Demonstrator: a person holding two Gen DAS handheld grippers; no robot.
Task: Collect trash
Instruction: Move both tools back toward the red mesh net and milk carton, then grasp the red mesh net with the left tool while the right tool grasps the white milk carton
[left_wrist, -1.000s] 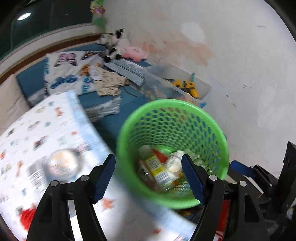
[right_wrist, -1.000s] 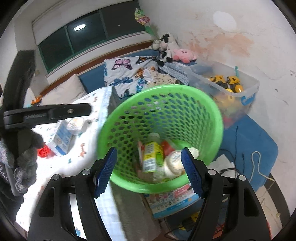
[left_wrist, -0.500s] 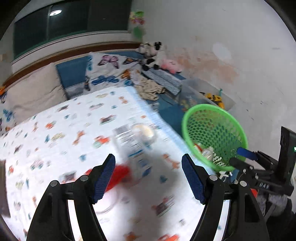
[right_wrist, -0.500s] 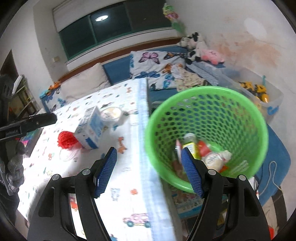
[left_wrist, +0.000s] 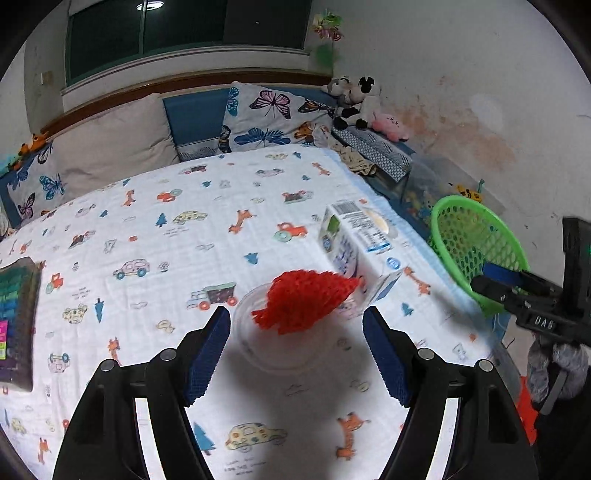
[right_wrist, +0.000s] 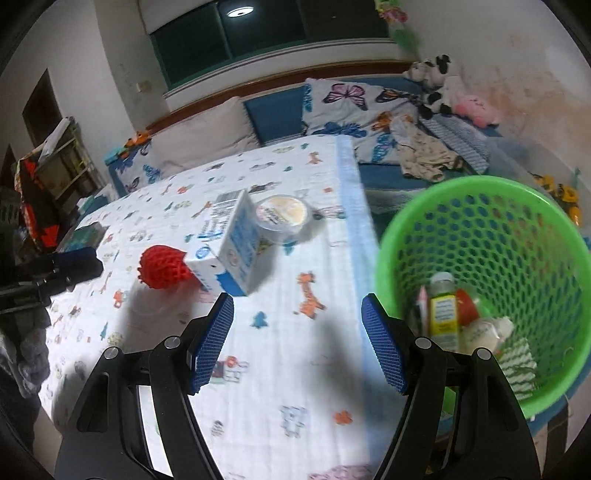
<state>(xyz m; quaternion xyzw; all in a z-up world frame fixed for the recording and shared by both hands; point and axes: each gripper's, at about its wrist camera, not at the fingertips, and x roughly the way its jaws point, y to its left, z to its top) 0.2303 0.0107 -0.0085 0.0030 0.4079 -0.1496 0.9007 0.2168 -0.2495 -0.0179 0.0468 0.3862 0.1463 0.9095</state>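
Observation:
A red foam fruit net (left_wrist: 303, 301) lies on a clear plastic lid (left_wrist: 275, 338) on the patterned tablecloth (left_wrist: 147, 236), touching a white and blue milk carton (left_wrist: 356, 251). A round lidded tub (right_wrist: 282, 214) sits behind the carton. My left gripper (left_wrist: 295, 350) is open and empty, just short of the net. My right gripper (right_wrist: 297, 338) is open and empty over the table edge, beside the green mesh basket (right_wrist: 491, 206), which holds a yellow-labelled bottle (right_wrist: 443, 314) and other trash. The basket also shows in the left wrist view (left_wrist: 476, 236).
A dark box (left_wrist: 14, 314) lies at the table's left edge. A bench with butterfly pillows (left_wrist: 269, 118), plush toys (left_wrist: 354, 99) and clothes (right_wrist: 424, 155) runs behind the table. A clear toy bin (right_wrist: 557, 188) stands by the stained wall.
Both grippers swung left, away from the basket and over the table. The left one now faces the red net and carton; the basket has shifted to the right of both views.

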